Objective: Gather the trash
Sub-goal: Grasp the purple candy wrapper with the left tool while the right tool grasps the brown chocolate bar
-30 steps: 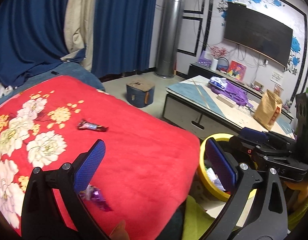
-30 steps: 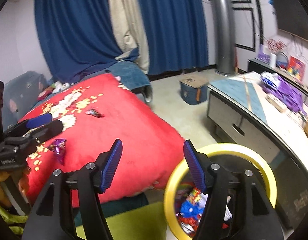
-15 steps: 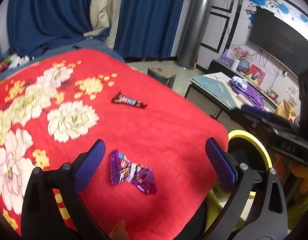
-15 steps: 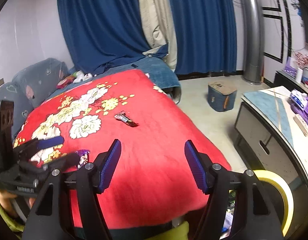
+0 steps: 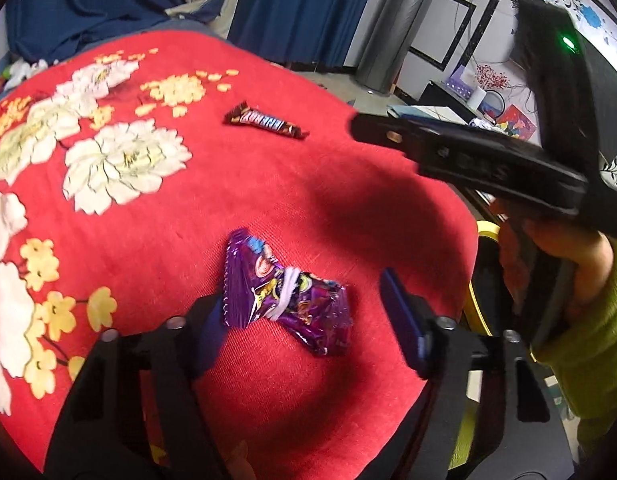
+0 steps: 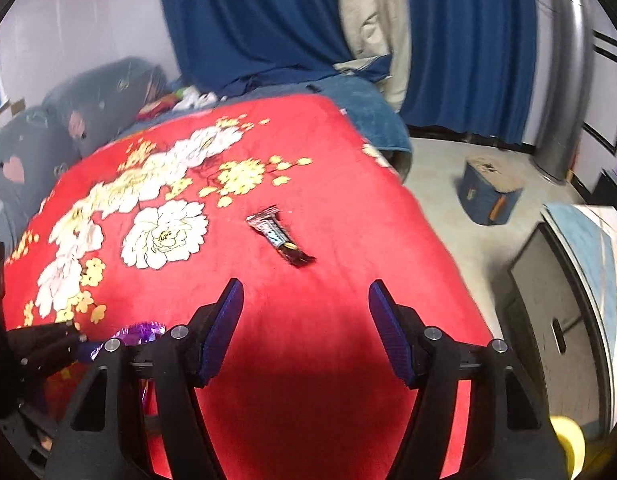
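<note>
left gripper (image 5: pixel 308 316) spread around purple wrapper (image 5: pixel 286 298), perhaps touching it.

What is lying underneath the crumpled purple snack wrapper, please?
The crumpled purple snack wrapper lies directly on the red floral blanket, between the fingers of the open left hand-held gripper. Whatever the blanket covers cannot be seen.

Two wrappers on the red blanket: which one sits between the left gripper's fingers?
The crumpled purple wrapper, between the open left gripper fingers. The brown bar wrapper lies farther off, beyond the right gripper.
</note>
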A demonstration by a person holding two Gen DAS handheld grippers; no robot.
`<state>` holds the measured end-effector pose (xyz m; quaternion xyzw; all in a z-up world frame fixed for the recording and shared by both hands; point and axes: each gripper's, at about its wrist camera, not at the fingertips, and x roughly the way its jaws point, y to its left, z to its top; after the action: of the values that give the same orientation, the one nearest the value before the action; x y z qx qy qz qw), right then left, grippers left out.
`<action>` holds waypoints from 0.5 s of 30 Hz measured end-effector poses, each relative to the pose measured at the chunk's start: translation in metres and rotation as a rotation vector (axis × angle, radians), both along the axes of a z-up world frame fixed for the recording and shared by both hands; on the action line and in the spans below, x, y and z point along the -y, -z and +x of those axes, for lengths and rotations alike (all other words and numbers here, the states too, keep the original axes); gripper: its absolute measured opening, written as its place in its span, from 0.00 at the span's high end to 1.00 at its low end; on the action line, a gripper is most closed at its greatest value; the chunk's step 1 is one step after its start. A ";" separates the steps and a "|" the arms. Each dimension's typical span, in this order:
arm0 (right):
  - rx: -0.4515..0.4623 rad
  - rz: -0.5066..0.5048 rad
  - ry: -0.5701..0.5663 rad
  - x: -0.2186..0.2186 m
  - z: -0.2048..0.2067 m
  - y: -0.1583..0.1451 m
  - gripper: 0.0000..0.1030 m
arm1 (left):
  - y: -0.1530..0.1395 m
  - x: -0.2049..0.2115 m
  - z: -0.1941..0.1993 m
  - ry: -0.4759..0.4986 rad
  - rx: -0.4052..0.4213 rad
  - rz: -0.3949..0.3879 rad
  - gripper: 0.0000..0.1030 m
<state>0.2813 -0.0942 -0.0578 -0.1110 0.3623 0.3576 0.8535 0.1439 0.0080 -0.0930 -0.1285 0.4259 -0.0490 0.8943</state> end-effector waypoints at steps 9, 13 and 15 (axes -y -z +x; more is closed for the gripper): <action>-0.018 -0.111 -0.091 -0.055 0.034 0.029 0.59 | 0.009 0.002 0.000 0.035 -0.007 -0.039 0.79; -0.051 -0.148 -0.088 -0.069 0.050 0.043 0.75 | 0.008 0.004 -0.002 0.059 0.001 -0.054 0.81; -0.067 -0.145 -0.084 -0.071 0.055 0.047 0.86 | 0.008 0.004 -0.003 0.060 0.003 -0.067 0.81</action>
<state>0.3358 -0.0229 -0.1046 -0.1754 0.4108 0.3694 0.8149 0.1413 0.0043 -0.1014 -0.1454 0.4262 -0.0903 0.8883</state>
